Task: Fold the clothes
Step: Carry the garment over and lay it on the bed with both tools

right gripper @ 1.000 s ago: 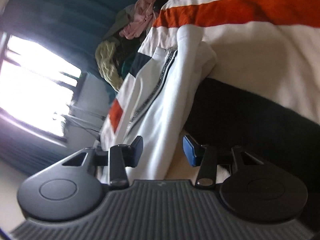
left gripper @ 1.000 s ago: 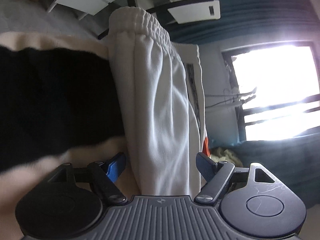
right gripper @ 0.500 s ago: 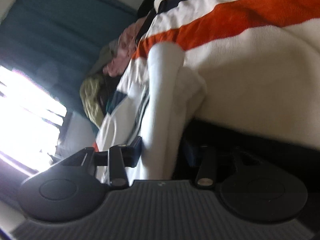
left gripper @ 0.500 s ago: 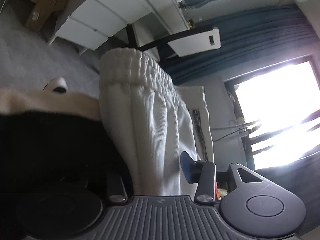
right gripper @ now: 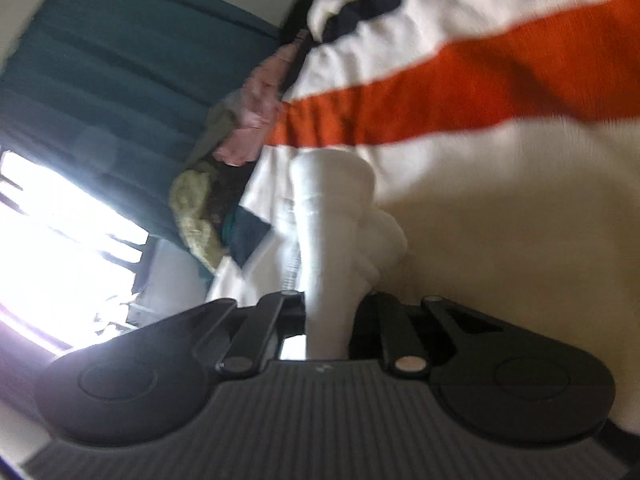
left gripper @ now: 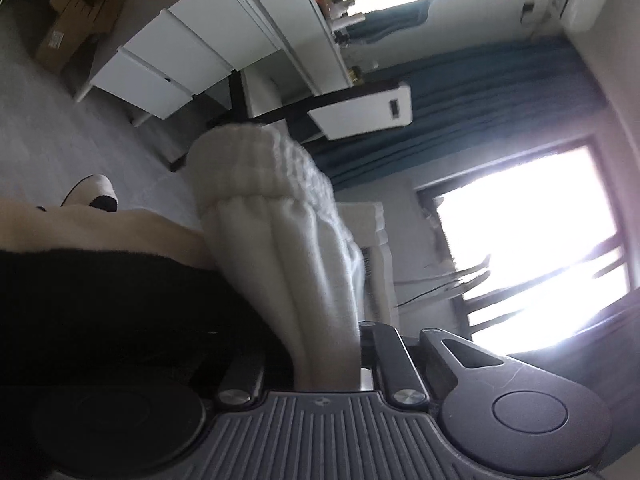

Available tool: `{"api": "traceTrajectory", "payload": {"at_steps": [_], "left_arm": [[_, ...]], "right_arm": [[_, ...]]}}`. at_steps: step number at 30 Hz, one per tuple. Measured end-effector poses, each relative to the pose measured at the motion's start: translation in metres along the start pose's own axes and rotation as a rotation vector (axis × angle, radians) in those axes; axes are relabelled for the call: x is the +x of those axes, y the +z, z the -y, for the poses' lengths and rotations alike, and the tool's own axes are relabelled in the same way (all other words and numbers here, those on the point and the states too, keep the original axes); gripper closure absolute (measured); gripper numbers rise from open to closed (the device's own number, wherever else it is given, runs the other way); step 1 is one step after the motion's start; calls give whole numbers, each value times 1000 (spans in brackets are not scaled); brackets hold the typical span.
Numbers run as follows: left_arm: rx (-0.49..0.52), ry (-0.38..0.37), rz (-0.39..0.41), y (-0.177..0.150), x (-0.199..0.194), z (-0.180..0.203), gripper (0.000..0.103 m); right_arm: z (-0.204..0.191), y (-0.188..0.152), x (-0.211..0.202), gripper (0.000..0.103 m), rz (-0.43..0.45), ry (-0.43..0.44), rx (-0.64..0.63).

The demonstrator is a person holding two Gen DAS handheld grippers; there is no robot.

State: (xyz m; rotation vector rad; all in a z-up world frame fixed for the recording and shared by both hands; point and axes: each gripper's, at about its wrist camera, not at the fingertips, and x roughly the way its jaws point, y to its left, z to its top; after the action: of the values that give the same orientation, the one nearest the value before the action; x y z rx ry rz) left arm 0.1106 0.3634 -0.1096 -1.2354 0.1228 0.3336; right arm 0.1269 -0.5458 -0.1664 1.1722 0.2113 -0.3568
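Note:
A white ribbed garment with an elastic waistband (left gripper: 260, 160) lies on a striped blanket. In the left wrist view its waistband end rises bunched in folds from between the fingers of my left gripper (left gripper: 320, 360), whose jaws are closing and pinch the cloth. In the right wrist view another part of the white garment (right gripper: 328, 220) stands up in a narrow fold. My right gripper (right gripper: 328, 320) has its jaws closing on it, the cloth squeezed thin between the fingers. A black side stripe (left gripper: 370, 276) runs along the garment behind the fold.
The blanket is cream with an orange band (right gripper: 480, 92) and a black band (left gripper: 100, 300). A pile of clothes (right gripper: 248, 128) lies by the blue curtain (right gripper: 100, 60). White drawers (left gripper: 180, 52), a slipper (left gripper: 92, 192) and a cardboard box (left gripper: 76, 36) are on the floor side.
Both grippers went from open around the white garment to pinched on it. The cloth has gathered into narrow folds, and both views have tipped up from the bed.

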Motion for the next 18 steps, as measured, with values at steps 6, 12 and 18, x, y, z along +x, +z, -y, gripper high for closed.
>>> {"api": "traceTrajectory", "payload": {"at_steps": [6, 12, 18], "left_arm": [[33, -58, 3, 8, -49, 19, 93], [42, -79, -44, 22, -99, 20, 93], [81, 87, -128, 28, -115, -1, 92]], "right_arm": [[-2, 2, -51, 92, 34, -21, -64], [12, 15, -109, 92, 49, -39, -24], [45, 17, -131, 92, -22, -99, 100]]}}
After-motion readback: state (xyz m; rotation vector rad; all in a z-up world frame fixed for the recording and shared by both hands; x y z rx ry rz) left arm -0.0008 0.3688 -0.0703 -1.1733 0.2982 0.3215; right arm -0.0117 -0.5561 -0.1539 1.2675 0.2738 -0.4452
